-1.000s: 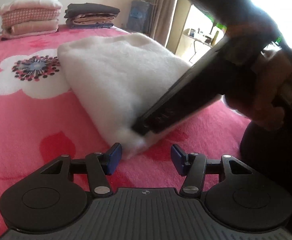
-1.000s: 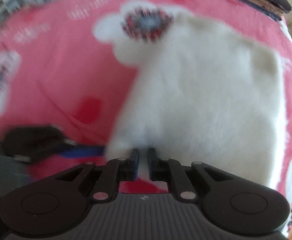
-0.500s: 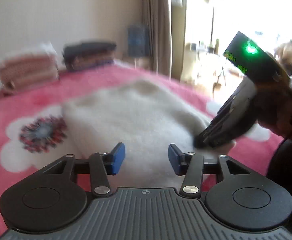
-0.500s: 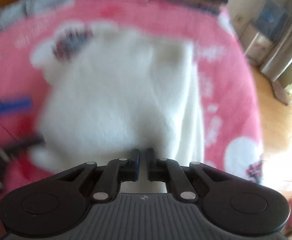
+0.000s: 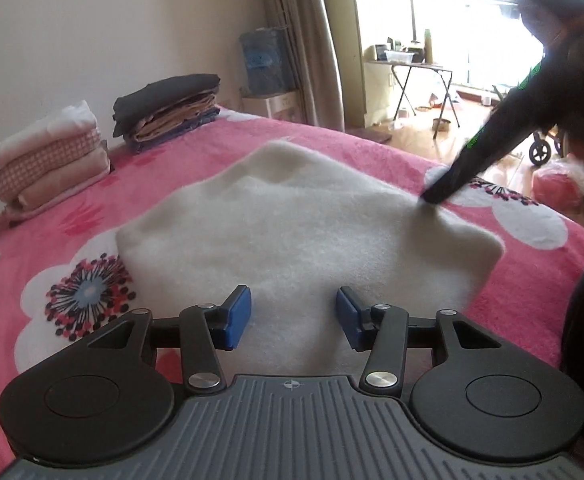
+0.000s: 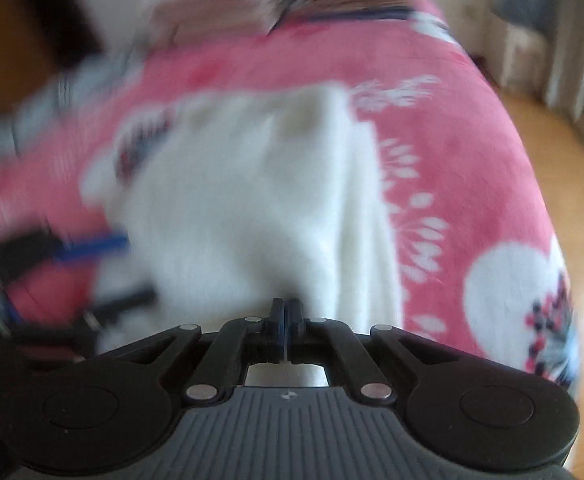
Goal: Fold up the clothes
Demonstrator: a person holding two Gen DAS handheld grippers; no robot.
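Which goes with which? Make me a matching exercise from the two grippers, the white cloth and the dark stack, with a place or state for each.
Things:
1. left gripper
2. right gripper
3. white cloth
4. dark stack

Places and states:
A. folded, at the far end of the bed, near the wall
B. jaws shut
C. lying in the middle of the bed
D. jaws open, nothing pinched

Pairs: 1-D, 2-B, 3-C, 4-A
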